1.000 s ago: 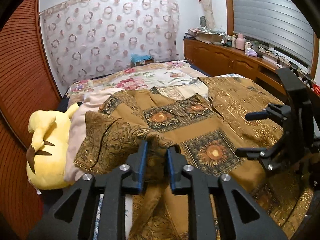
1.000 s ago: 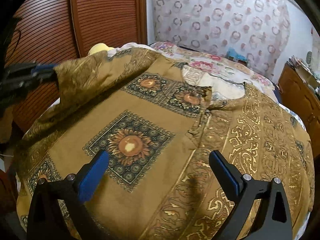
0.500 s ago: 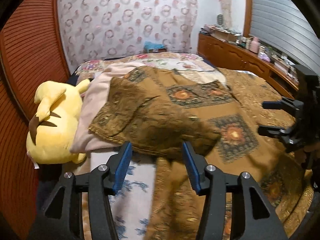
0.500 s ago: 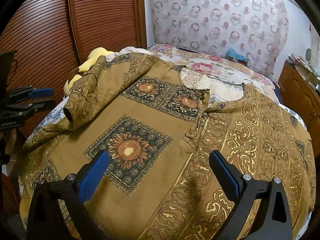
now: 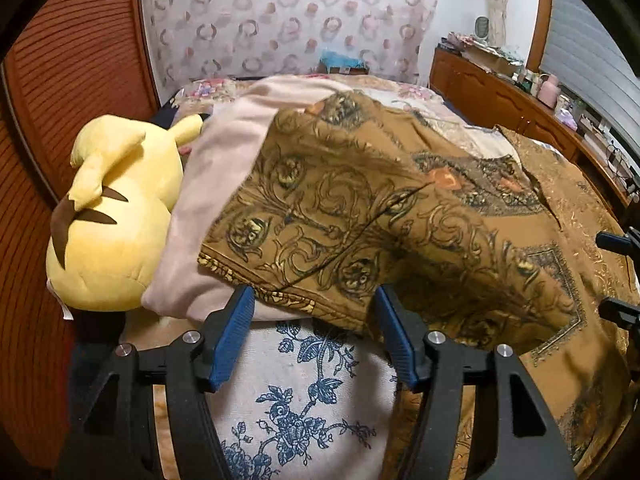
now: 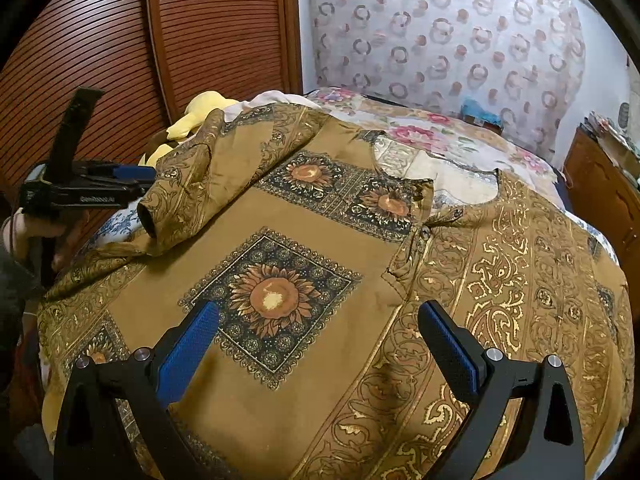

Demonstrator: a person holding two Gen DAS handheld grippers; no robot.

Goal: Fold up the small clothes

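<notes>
The brown patterned shirt (image 6: 320, 280) lay spread across the bed (image 5: 304, 380), its left sleeve (image 6: 188, 184) folded inward over the body. The left gripper (image 5: 314, 332) stood just off the sleeve's cuff, fingers still parting, gripping nothing. The right gripper (image 6: 316, 344) hovered over the shirt's lower front, fingers released and wide. A pink cloth (image 5: 216, 184) and yellow plush toy (image 5: 116, 220) crowded the sleeve side, beside the slatted wooden door (image 6: 200, 32).
</notes>
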